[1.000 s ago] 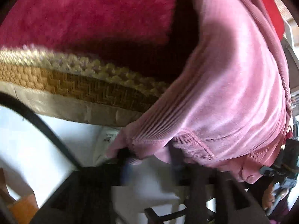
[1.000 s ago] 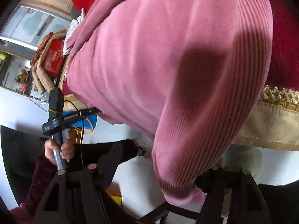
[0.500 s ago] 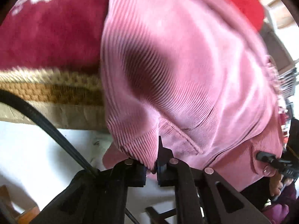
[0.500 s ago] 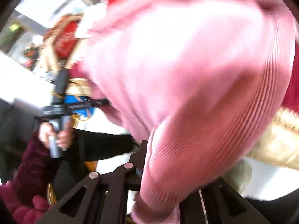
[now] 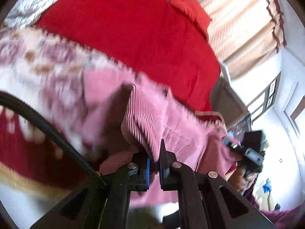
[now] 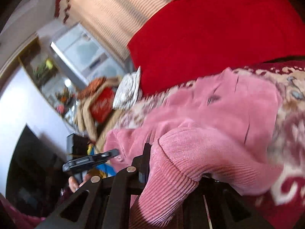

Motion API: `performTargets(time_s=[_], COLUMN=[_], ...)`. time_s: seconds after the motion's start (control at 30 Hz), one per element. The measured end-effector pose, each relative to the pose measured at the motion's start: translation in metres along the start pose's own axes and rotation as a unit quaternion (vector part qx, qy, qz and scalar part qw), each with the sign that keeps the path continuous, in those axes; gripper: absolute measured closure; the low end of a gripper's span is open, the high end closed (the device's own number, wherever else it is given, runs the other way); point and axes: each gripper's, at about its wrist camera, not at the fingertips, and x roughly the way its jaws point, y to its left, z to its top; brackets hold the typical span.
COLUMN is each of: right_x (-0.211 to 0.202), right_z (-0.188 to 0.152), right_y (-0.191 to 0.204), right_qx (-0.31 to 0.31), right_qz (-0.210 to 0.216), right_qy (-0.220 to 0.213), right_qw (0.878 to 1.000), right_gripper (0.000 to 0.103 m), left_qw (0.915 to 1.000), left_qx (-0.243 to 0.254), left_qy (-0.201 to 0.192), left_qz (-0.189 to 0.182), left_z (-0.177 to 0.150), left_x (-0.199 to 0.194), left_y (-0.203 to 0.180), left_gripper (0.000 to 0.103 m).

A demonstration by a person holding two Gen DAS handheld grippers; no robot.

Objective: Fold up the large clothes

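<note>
Both wrist views close behind tongs, angled down, sharing pink garment and red bedding

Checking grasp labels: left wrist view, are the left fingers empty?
No, the left gripper is shut on a ribbed fold of the pink garment.

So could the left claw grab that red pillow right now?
Probably not. The left claw is shut on the pink ribbed garment, so its jaws are full. The red pillow lies far up the red bedcover.
</note>
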Motion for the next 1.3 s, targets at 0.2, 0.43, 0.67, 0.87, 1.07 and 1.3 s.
performTargets(time_s=[0.2,0.43,0.67,0.87,1.07,1.3], right_x=[0.040,0.071,0.099,0.093,0.022,0.005], right_z=[0.060,0.098,0.090,0.084,0.082,0.106], right_y=[-0.052,-0.148,-0.216,-0.223,-0.227,-0.158], right_qx=[0.104,0.260,0.395,0.435,0.444,0.269], right_qz=[0.039,0.082,0.140,0.197,0.211,0.104], right_qy=[-0.017,-0.010,-0.001,-0.003,-0.162,-0.126], right_qw=[0.994,0.962,0.908,0.879,0.855,0.949], right_gripper=[0.089,0.088,0.088,0.081,0.007,0.011], left_qw=[0.9991,0.9932,0.9888,0.9821,0.9648,0.9702], left_qx=[-0.031,-0.105,-0.129,-0.158,-0.159,-0.117], left_qy=[-0.023,-0.033,-0.060,-0.095,-0.206,-0.205], left_qz=[0.018,0.039,0.044,0.037,0.036,0.055], left_z=[0.057,0.098,0.120,0.115,0.111,0.103], left_x=[0.042,0.086,0.097,0.091,0.041,0.035], left_y=[0.014,0.033,0.038,0.040,0.025,-0.008], left_gripper=[0.096,0.095,0.092,0.071,0.035,0.024])
